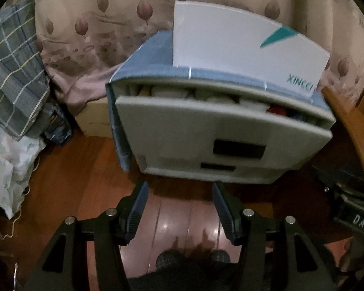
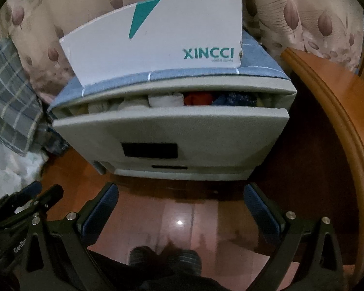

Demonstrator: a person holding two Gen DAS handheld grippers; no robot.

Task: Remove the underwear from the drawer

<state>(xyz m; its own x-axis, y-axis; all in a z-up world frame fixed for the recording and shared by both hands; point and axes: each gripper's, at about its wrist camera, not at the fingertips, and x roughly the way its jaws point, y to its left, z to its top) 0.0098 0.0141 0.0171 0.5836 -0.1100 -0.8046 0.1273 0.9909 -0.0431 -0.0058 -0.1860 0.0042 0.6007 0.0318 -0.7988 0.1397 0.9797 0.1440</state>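
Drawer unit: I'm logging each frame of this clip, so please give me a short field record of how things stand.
drawer: top one, pulled out a little
contents: folded clothes, white, red and dark blue, showing in the gap
on top: white box printed XINCCI
floor: glossy wood
left gripper: open, holding nothing, short of the drawer front
right gripper: open, holding nothing, short of the drawer front

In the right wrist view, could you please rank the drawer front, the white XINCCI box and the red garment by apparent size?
1. drawer front, largest
2. white XINCCI box, somewhat smaller, though it sits farther back, so unsure
3. red garment, far smallest; mostly hidden in the drawer
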